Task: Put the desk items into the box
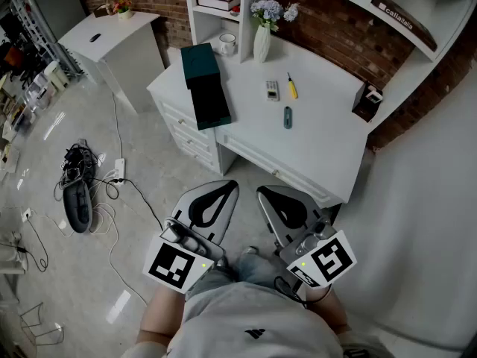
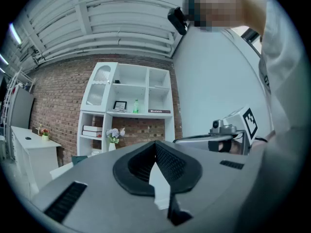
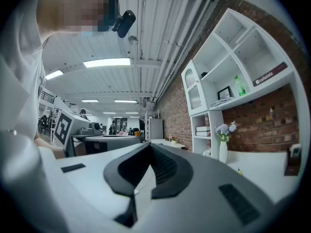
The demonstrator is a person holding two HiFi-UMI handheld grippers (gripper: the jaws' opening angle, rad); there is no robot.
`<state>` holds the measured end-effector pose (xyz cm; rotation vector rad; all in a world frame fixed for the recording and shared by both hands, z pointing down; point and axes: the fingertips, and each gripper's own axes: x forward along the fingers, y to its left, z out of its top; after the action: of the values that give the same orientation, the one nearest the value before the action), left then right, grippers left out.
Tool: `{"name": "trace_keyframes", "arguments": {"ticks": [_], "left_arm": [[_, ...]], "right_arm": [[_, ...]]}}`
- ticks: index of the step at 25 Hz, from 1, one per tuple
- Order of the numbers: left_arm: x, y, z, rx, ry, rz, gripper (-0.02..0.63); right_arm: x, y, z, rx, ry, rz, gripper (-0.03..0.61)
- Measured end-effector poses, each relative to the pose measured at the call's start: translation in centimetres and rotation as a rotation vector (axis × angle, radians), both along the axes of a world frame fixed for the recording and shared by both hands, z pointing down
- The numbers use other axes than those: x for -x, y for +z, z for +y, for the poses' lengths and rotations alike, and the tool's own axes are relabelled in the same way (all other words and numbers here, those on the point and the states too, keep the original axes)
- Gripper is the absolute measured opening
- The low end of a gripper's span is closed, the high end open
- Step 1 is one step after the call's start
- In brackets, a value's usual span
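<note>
I judge the task has not begun: the remote, yellow screwdriver and blue pen lie on the desk, near the dark green box. My left gripper and right gripper are closed and empty, well apart from the desk.

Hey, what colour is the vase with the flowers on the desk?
The vase is white, clearest in the head view.
</note>
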<state>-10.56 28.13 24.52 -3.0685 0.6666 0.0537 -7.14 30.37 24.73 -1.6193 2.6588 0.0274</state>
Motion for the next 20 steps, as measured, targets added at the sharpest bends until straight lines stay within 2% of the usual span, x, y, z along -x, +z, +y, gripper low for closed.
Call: {"name": "trace_keyframes", "arguments": {"ticks": [13,20], "left_arm": [[5.3,0.3,-0.2,0.004,0.005,0.012,0.012],[6.8,0.7,0.0,0.012,0.045,0.018,0.012]], "right_arm": [[3.9,0.1,-0.4,0.007,0.040,-0.005,0.008],[6.2,0.8,-0.2,0.050,0.044,-0.032,0.009]]}}
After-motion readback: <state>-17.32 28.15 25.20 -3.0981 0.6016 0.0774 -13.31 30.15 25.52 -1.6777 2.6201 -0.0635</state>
